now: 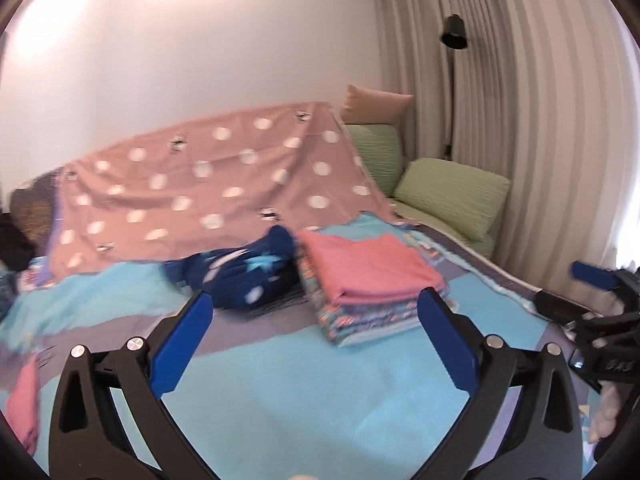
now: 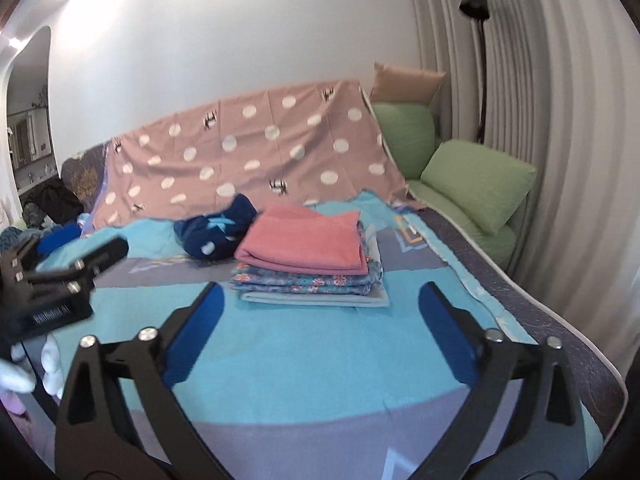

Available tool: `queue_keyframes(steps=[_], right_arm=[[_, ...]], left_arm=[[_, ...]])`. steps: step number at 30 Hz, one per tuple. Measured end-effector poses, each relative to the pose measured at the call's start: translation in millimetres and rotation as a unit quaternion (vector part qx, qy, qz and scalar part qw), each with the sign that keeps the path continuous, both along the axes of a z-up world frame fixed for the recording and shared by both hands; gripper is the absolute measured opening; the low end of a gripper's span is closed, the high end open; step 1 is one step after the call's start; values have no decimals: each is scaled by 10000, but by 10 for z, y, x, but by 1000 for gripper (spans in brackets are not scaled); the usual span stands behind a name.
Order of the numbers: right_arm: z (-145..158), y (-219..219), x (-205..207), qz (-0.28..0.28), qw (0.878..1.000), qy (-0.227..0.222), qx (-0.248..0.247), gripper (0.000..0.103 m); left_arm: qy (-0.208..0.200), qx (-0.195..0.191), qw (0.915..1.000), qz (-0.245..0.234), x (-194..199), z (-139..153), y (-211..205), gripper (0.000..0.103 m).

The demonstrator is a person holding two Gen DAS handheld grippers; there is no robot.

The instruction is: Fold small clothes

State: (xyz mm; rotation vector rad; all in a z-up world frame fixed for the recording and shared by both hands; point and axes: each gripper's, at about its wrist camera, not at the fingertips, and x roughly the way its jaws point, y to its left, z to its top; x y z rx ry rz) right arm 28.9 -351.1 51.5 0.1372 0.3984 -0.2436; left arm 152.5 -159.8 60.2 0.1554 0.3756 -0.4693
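Note:
A stack of folded clothes with a pink piece [image 1: 368, 268] on top lies on the bed; it also shows in the right wrist view [image 2: 304, 244], over floral blue pieces [image 2: 308, 280]. A crumpled navy garment with pale stars [image 1: 244, 272] [image 2: 218, 236] lies left of the stack. My left gripper [image 1: 316, 300] is open and empty, short of the stack. My right gripper [image 2: 320, 296] is open and empty, just short of the stack. A pink cloth [image 1: 22, 404] lies at the far left edge.
The bed has a turquoise and grey cover [image 1: 304, 392] [image 2: 312, 360]. A pink dotted sheet [image 1: 208, 180] hangs behind. Green pillows [image 1: 452, 196] [image 2: 476, 180] lie at the right by the curtain. A black lamp [image 2: 474, 4] stands there. Dark clutter [image 2: 52, 200] lies at the far left.

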Motion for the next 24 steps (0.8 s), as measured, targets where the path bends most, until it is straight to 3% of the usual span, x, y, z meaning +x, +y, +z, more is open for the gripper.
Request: queue_keyframes(steps=[3,5,9,24], right_arm=[[45,138,-186,165,9997,167,102,101],[33,208,-280,241,9989,357,197,101],[10,301,-486,189,9984,469,262,101],[-4,316,-801,4,9979,525,382,101]], left_arm=[[-69,129,9993,358,-330,-12,150,102],[180,235,9993,237,-480,-47,180,102],[598,47,9982,68,-739,-112,256,102],[399,-23,9992,-36,-1226,21,346,102]])
